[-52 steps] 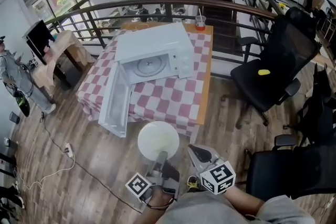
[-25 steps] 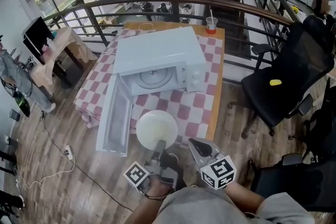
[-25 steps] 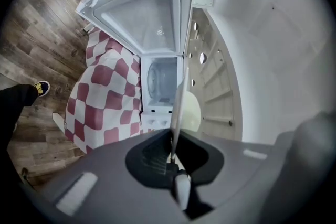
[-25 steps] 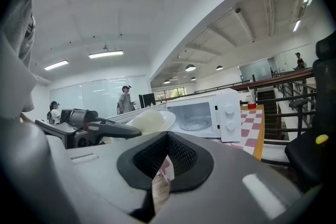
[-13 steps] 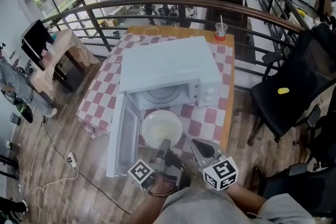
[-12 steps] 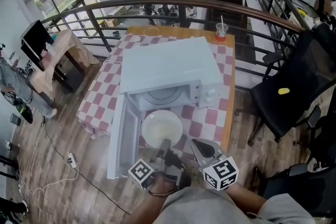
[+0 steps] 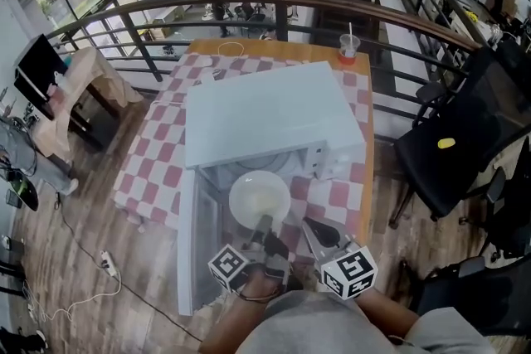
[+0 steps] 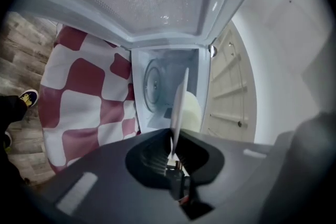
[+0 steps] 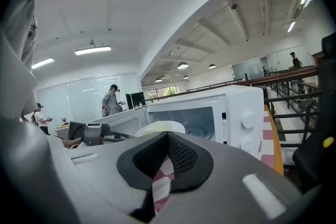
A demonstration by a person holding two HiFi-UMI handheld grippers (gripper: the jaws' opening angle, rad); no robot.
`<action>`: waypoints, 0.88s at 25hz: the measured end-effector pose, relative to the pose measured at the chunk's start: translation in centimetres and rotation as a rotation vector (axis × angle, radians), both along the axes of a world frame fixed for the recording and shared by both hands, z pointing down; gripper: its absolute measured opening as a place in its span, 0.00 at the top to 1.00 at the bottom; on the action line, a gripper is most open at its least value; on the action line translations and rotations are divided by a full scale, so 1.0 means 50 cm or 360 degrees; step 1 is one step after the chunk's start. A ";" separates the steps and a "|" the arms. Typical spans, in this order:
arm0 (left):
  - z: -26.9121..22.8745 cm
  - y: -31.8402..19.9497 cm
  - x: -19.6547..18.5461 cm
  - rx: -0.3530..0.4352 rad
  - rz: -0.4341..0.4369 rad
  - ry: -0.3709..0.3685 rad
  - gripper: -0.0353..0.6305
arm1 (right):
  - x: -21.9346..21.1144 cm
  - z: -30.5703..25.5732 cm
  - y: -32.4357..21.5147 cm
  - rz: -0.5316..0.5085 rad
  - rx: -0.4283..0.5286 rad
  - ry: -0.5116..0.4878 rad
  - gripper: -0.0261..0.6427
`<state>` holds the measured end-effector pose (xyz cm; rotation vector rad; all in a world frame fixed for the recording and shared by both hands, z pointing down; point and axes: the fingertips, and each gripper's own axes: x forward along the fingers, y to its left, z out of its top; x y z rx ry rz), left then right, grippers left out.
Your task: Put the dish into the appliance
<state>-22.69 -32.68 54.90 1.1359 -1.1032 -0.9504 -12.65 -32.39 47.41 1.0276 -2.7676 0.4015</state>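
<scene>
Right, nearest first: the person's torso and arms fill the bottom edge of the head view, mostly cut off. The left gripper (image 7: 264, 228) is clamped on the near rim of the round white plate (image 7: 260, 199). In the left gripper view the jaws pinch that plate (image 8: 178, 107), which shows edge-on as a thin pale sliver.

The right gripper (image 7: 313, 228) hangs just right of it, apart from the plate. Its jaws are drawn to a narrow slit w/ nothing between them; only checked cloth shows through.

The plate sits level at the mouth of the white microwave oven (image 7: 265, 116), above the front strip of the red-and-white checked tablecloth (image 7: 153, 153). The oven's top hides most of the cavity from the head view, so can't tell if the plate's far edge is inside. The oven door (image 7: 189, 244) stands swung open to the left. The glass turntable (image 8: 152, 84) shows best in the left gripper view, partly behind the plate.

On the table's far right corner is a clear plastic cup w/ straw (image 7: 347, 48), contents too small to tell. Right of the table stands a black mesh office chair (image 7: 452, 137) w/ a small yellow object (image 7: 446, 143) on its seat, not identifiable.
</scene>
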 end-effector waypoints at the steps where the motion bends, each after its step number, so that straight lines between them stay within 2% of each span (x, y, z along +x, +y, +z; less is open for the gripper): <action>1: 0.013 -0.011 -0.004 -0.0008 -0.0011 0.0017 0.91 | -0.005 0.004 -0.006 0.0007 -0.0007 0.0007 0.96; 3: 0.032 -0.034 -0.010 -0.0017 -0.0014 0.0029 0.91 | -0.016 0.011 -0.018 0.0017 -0.0013 0.0019 0.96; 9: 0.092 -0.114 -0.037 -0.0009 0.0018 -0.0080 0.91 | -0.040 0.026 -0.047 0.0053 -0.0028 0.0048 0.96; 14: 0.151 -0.170 -0.060 -0.0119 -0.0065 0.0022 0.91 | -0.045 0.040 -0.062 0.0076 -0.0042 0.0082 0.96; 22: 0.184 -0.212 -0.095 -0.0200 -0.0124 0.0039 0.91 | -0.049 0.038 -0.070 0.0105 -0.0034 0.0098 0.96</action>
